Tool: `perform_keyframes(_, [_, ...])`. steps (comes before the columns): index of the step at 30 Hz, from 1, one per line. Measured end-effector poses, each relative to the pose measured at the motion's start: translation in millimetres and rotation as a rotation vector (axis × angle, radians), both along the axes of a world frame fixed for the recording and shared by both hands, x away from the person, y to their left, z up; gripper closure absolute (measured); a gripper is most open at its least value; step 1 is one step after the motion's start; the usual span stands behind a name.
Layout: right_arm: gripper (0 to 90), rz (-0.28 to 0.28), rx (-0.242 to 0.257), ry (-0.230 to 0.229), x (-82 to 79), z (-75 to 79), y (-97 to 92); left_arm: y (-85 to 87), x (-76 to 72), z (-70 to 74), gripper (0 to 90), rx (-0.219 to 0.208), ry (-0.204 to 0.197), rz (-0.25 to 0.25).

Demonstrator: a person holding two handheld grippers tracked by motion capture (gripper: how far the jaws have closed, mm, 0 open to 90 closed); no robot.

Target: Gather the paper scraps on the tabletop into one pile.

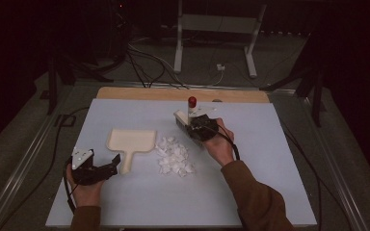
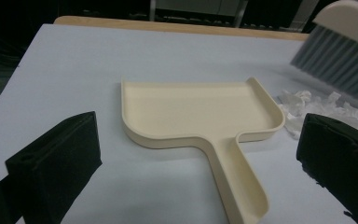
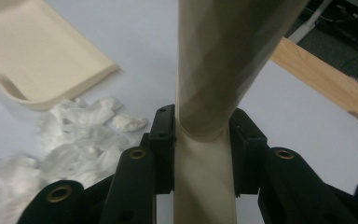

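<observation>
1. High view: table (image 1: 139,207) surface, pale and broad, with bare room along its near and right edges. Dustpan (image 1: 130,142) lies left of centre, handle toward the person; scrap pile (image 1: 175,156) sits just beside its right edge. Right gripper (image 1: 198,127), beyond the pile, carries the brush (image 1: 182,119). Left gripper (image 1: 110,166) rests near the handle's end, apart from it.
2. Left gripper view: jaws stand wide, unclenched, with the dustpan (image 2: 200,112) between and ahead of them, untouched; brush bristles (image 2: 340,60) hang above the scraps (image 2: 326,107) at right.
3. Right gripper view: jaws clamped on the brush handle (image 3: 205,172); scraps (image 3: 60,144) lie left, touching the dustpan's (image 3: 32,51) rim; the table's wooden edge (image 3: 326,79) runs at right.
</observation>
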State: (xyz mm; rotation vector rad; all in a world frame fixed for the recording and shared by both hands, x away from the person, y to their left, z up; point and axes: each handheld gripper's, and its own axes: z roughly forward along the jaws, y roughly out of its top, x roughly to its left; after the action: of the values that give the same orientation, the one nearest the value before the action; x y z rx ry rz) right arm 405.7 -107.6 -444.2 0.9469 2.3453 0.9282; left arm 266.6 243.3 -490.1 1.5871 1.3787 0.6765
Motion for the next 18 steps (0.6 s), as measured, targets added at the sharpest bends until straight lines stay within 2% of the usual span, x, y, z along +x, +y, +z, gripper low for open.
perform_keyframes(5, [67.5,0.102,-0.054,-0.029,8.3,-9.1,12.5,0.1,0.3,-0.1,0.5,-0.001,0.002,-0.002])
perform_keyframes(8, [67.5,0.187,-0.081,-0.049,8.4,-13.2,22.1,0.4,0.4,-0.2,0.5,0.000,0.003,-0.003])
perform_keyframes(13, [67.6,0.387,-0.174,-0.121,-2.2,-15.8,37.3,1.0,0.2,-0.1,0.5,-0.004,0.001,-0.002])
perform_keyframes(16, [67.6,0.475,-0.202,-0.145,-10.4,-18.2,40.7,1.7,0.0,-0.2,0.5,-0.005,0.001,0.000])
perform_keyframes(18, [67.6,0.514,-0.219,-0.152,-14.7,-19.0,40.3,1.6,-0.1,-0.2,0.5,-0.006,0.002,0.000])
